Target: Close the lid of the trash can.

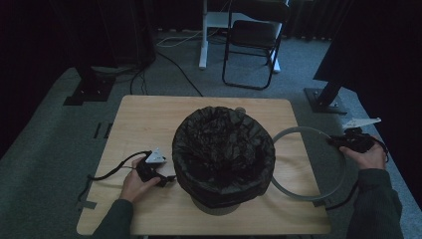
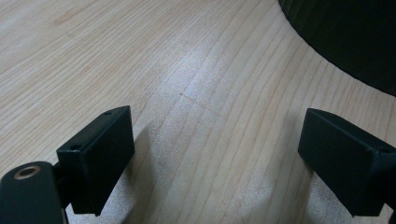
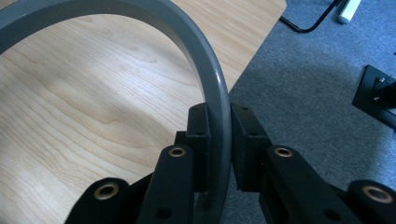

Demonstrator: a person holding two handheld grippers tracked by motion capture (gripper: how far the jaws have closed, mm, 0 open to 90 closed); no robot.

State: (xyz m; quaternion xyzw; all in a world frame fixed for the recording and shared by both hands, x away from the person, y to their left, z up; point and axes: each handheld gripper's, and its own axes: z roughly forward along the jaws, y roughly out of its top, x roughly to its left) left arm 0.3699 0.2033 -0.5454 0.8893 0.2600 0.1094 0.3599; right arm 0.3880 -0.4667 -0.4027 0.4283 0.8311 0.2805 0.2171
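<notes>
The right gripper has its jaws pressed onto a grey ring, pinching the band from inside and outside; in the high view the ring lies at the table's right edge, partly overhanging it, its near-left arc tucked beside the bin; the right gripper holds it at the far-right side, out past the tabletop. The bin stands in the middle of the table, a black bag draped inside it and folded down over its rim (the ring looks like the retaining hoop that clamps such a liner, though that is a judgement). The left gripper rests low on the wood just left of the bin, its jaws spread wide with nothing between them; the left gripper view shows bare table ahead and the bag's dark edge at the upper right.

The step in hand seems to be the pick-up of the ring, with the grasp made and the lift not yet done; the next move likely calls for raising the ring level, carrying it over the bin and lowering it squarely over the folded bag; the free left gripper could steady the bin or take the ring's opposite side, since a one-sided grip may let it tilt and snag the plastic.
</notes>
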